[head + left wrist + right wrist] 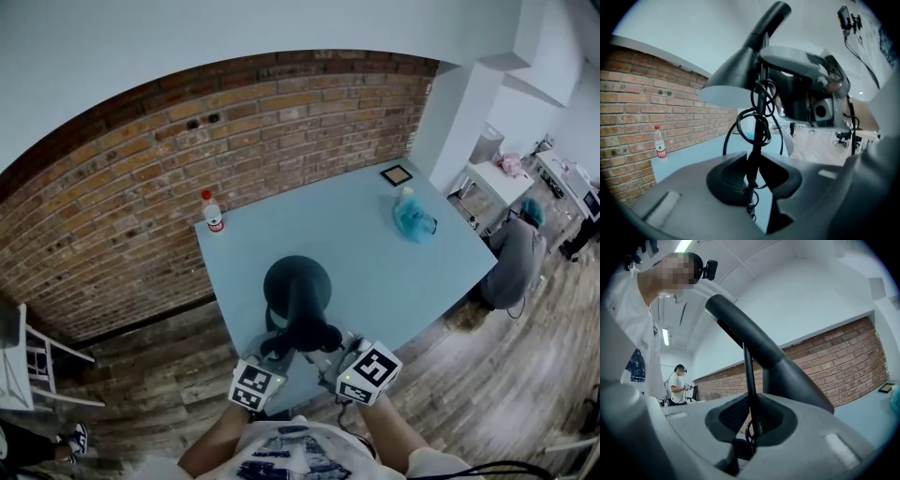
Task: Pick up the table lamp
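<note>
The black table lamp [297, 281] stands upright over the near end of the pale blue table [384, 272], with its round shade toward the wall. My left gripper [278, 349] and right gripper [339, 354] meet it low down from either side. In the left gripper view the jaws [752, 180] are shut on the thin stem [758, 126], which has black cable looped round it, under the shade [733, 77]. In the right gripper view the jaws [753, 425] are likewise shut on the stem [749, 380], beside the dark shade [797, 380]. The lamp's base is hidden.
A plastic bottle with a red cap [213, 212] stands at the table's far left corner by the brick wall [112, 187]. A blue bag [412, 218] and a small framed picture [396, 174] lie at the far right. A person [518, 248] sits past the right edge. A white chair [28, 361] stands at the left.
</note>
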Tool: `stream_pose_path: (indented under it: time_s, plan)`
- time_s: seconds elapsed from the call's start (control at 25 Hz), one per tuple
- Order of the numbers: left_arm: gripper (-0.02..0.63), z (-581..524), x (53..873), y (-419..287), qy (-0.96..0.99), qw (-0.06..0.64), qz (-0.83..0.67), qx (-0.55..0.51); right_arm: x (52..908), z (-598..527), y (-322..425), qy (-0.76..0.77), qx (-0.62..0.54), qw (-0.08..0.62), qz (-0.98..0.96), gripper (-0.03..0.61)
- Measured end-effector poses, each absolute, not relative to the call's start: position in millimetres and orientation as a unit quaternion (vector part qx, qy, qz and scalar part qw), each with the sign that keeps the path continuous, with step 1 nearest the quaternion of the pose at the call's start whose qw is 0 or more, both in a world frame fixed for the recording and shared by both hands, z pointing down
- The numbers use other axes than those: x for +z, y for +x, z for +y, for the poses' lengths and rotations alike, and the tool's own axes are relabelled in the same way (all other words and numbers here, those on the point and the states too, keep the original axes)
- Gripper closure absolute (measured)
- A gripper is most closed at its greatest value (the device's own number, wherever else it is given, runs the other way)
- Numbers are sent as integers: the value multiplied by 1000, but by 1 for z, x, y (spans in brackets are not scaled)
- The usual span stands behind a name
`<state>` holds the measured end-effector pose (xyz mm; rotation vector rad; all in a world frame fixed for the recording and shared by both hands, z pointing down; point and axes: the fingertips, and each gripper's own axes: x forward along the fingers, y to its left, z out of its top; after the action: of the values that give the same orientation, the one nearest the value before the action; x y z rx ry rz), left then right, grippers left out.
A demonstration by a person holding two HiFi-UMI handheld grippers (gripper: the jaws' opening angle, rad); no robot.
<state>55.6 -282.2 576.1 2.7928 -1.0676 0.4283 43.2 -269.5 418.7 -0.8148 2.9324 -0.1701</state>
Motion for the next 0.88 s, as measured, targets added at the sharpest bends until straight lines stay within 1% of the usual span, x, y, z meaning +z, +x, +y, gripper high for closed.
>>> stream_pose_path:
  time_s: [0.6,0.88]
  plan:
    - [540,-276,562,75,926,36,-356,118,402,-251,59,-267,-26,44,962,537]
    - [540,-274,558,80,926,40,-354,123,400,-250,63,-264,-21,41,963,538]
